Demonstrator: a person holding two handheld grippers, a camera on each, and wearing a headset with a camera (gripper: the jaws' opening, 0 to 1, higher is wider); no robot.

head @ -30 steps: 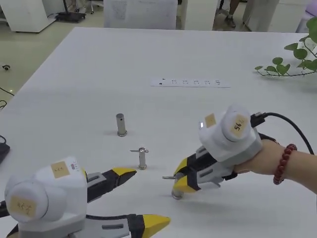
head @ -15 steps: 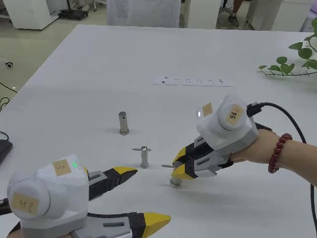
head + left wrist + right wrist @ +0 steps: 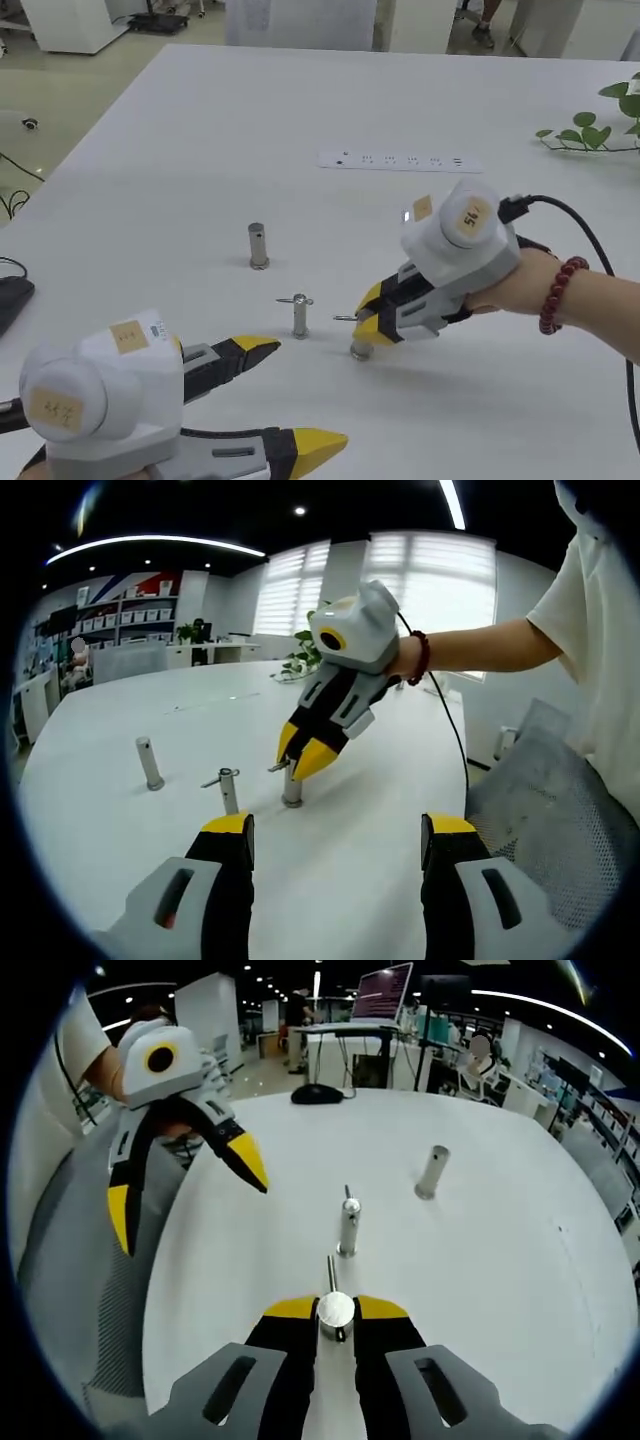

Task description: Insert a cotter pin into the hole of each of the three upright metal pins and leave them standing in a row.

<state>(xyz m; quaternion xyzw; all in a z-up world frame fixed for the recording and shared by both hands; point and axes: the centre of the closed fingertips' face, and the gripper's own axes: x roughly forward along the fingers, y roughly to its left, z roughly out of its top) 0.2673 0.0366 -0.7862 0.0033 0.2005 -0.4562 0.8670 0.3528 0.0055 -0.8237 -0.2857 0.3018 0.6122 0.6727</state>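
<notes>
Three upright metal pins stand on the white table [image 3: 180,150]. The far pin [image 3: 259,245] [image 3: 432,1171] [image 3: 150,763] is bare. A cotter pin crosses the top of the middle pin [image 3: 300,315] [image 3: 347,1224] [image 3: 229,790]. My right gripper [image 3: 368,326] [image 3: 336,1310] [image 3: 300,761] is shut on the head of the near pin [image 3: 361,349] [image 3: 292,790]. A cotter pin [image 3: 345,318] [image 3: 331,1270] sticks out of that head, ahead of the jaws. Low on the left, my left gripper [image 3: 300,392] [image 3: 338,825] [image 3: 188,1205] is open and holds nothing.
A white power strip [image 3: 400,160] lies further back on the table. A green plant [image 3: 600,125] reaches in at the right edge. The right gripper's black cable [image 3: 590,230] trails off to the right. A dark object [image 3: 10,300] sits at the left edge.
The right gripper has carried the near pin, with its cotter pin, away from me and closer in line with the other two. The left gripper has stayed open in place.
</notes>
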